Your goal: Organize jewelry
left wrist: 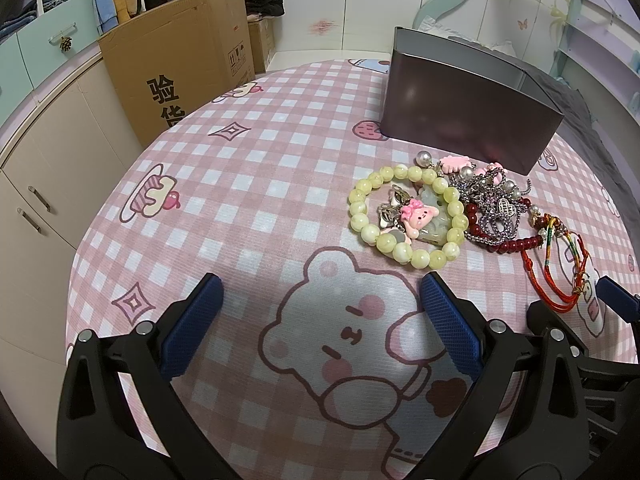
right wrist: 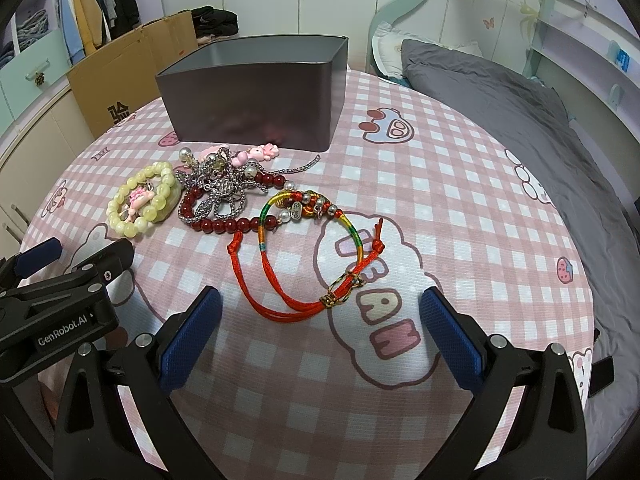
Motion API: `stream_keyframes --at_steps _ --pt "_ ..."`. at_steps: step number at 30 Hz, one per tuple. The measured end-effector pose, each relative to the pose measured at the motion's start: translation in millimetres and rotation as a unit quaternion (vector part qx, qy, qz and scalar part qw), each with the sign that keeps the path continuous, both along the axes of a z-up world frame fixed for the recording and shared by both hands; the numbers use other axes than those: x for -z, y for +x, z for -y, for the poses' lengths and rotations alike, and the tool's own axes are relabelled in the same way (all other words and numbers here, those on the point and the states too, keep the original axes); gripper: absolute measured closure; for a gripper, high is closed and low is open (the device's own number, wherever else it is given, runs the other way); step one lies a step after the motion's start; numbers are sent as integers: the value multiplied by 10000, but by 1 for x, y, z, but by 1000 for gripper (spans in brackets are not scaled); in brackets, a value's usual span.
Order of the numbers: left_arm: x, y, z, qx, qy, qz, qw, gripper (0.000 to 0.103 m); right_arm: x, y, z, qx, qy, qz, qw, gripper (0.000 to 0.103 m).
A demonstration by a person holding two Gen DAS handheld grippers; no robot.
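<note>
Bed (right wrist: 460, 184) with pink checked sheet is carrying everything. Dark tin (right wrist: 256, 92) is sitting open-topped at the far side; the visible part of its inside is showing nothing, the bottom is hidden. Cardboard box (left wrist: 180, 68) is standing off the bed to the left.

Jewelry pile is lying on the sheet just in front of the tin, none of it in the tin. Red cord bracelet (right wrist: 288, 280) is lying nearest the right gripper, overlapping a rainbow cord bracelet (right wrist: 304, 216). Dark red bead string (right wrist: 224, 224) is tangling with a silver chain (right wrist: 224, 196). Yellow-green bead bracelet (left wrist: 404, 216) is ringing a pink charm (left wrist: 416, 216). Pink clips (right wrist: 256, 154) and pearls are touching the tin's base area.

Left gripper (left wrist: 320, 320) is hovering over the sheet near the bead bracelet, fingers (left wrist: 192, 328) spread wide, holding nothing. Right gripper (right wrist: 320, 332) is sitting just short of the red cord bracelet, fingers (right wrist: 452, 340) spread wide, holding nothing, touching nothing.
</note>
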State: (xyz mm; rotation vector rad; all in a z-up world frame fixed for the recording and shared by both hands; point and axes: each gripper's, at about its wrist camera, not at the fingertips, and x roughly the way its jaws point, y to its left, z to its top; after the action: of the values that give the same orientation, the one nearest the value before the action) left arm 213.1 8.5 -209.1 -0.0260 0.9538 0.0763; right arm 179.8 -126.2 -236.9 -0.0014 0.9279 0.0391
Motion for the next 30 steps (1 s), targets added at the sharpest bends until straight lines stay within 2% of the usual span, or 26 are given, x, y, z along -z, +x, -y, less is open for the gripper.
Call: stream_keyframes --at_steps 11,14,18,21,23,26,30 --pt "0 0 1 -45 14 -1 10000 6 -1 -1 4 14 -6 21 10000 7" --pt "-2 -2 5 105 14 -13 9999 6 -3 -5 7 8 52 51 10000 7" --pt "-7 -12 7 448 -187 122 9987 6 -11 -18 2 94 31 230 9997 7" --pt "-24 -32 4 584 -198 556 9965 6 -28 -34 0 166 -67 542 9984 7" --pt "-46 -49 4 617 -170 1009 9928 6 -43 -44 1 189 -76 841 9962 7" --pt "-72 -69 -2 576 -282 1427 9877 6 -69 -63 5 181 -147 1346 9906 7" --pt "-102 -87 -8 480 -203 1867 9810 6 -96 -83 8 187 -94 1891 9817 7"
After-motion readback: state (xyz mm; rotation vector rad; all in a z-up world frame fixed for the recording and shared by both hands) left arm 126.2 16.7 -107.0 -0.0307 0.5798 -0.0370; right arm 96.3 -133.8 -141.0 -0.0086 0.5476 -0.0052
